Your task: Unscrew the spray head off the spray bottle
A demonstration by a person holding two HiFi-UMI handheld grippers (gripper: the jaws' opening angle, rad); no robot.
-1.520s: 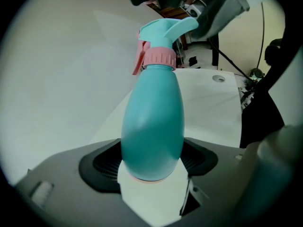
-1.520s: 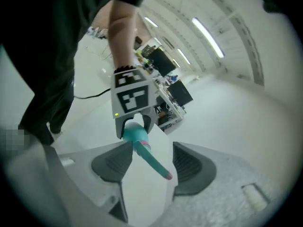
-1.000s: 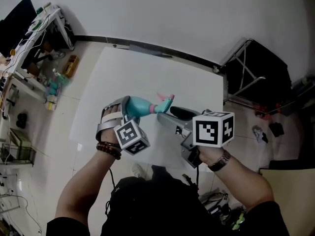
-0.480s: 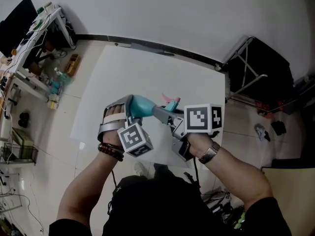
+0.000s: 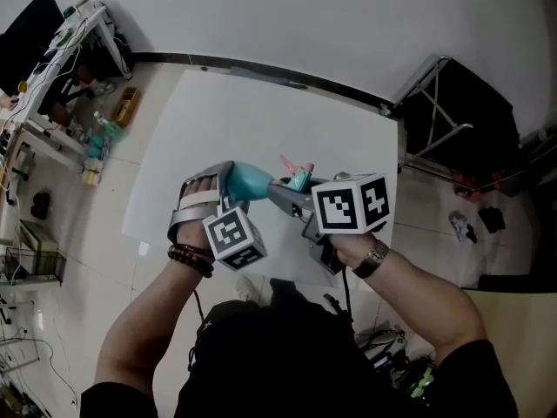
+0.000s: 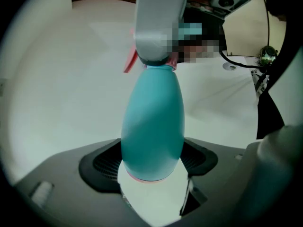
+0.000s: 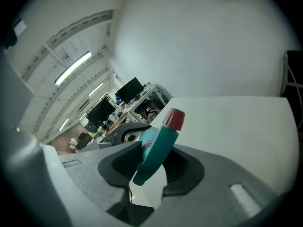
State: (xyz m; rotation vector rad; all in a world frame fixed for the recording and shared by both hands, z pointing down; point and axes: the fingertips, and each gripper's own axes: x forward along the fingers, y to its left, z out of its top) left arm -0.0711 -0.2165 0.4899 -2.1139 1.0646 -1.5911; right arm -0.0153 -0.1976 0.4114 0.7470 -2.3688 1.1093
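While the table fills the upper middle of the head view, the bottle is carried above it at centre frame, not set down. It is gripped at its fat teal base by the left gripper, whose jaws are spread wide by it. At centre right, the right gripper is clamped on the head, which is caught at a slant between the pads.

For a clean unscrew, the bottle would best be kept dead still as the counter-hold, and the twist made about its long axis, not across it. With the head held askew, a firm squeeze looks needed, or it may slip. The smooth body could also turn in the left jaws, so that is worth watching.

Against a second ago, the right gripper has been brought in from the right of the head, and its jaws have just been closing onto it. The left gripper and bottle have barely shifted.
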